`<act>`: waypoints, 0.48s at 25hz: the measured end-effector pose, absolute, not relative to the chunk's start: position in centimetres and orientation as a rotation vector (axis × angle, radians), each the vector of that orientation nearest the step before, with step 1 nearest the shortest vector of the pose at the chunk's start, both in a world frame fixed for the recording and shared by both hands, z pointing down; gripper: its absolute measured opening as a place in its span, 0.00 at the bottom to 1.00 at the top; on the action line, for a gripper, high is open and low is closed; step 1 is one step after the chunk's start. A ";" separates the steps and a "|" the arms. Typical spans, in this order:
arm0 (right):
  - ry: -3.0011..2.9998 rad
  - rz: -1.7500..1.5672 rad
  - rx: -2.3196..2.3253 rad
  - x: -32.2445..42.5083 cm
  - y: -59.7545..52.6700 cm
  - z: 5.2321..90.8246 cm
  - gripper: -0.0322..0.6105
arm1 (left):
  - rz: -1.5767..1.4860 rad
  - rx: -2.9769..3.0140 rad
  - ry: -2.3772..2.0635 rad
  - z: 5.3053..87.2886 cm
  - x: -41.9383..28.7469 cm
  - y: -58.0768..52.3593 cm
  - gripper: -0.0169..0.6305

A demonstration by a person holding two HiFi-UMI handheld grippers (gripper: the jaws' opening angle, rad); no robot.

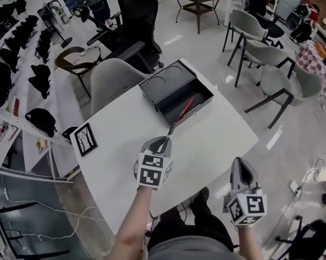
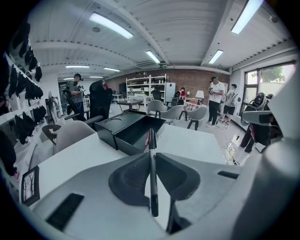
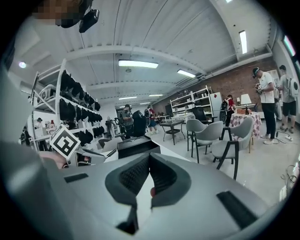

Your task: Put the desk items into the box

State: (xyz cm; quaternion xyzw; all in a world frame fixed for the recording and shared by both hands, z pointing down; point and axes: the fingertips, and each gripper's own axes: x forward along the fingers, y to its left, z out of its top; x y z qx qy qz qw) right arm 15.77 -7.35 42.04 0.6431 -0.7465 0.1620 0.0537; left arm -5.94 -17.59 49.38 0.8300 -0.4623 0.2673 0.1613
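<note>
left gripper (image 1: 163,145): clamped shut on a black pen (image 1: 170,132). In its own view the two pads pinch the pen right in the middle (image 2: 153,178).
pen: sticks out forward past the jaw tips and also back behind them, so it lies along the gripper's axis. The front end points at the box (image 1: 163,79) and stops about at the box's near wall.
box: black, sits on the far part of the white table (image 1: 216,139), just ahead of the left gripper. One half is a flat top with two round recesses, the other half is an open tray.
red pen (image 1: 185,109): lying slanted in the open tray, pretty much in line with the held pen.
right gripper (image 1: 241,166): down by the near right table edge, well apart from the box. Jaws (image 3: 148,157) meet at the tips and grip nothing.
frame (image 1: 84,139): small picture frame at the left table edge, off to the left of the left gripper.
</note>
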 end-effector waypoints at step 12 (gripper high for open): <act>-2.436 0.475 1.795 19.7 -12.4 40.9 0.05 | 0.804 2.359 -1.460 46.4 -1.9 -22.0 0.10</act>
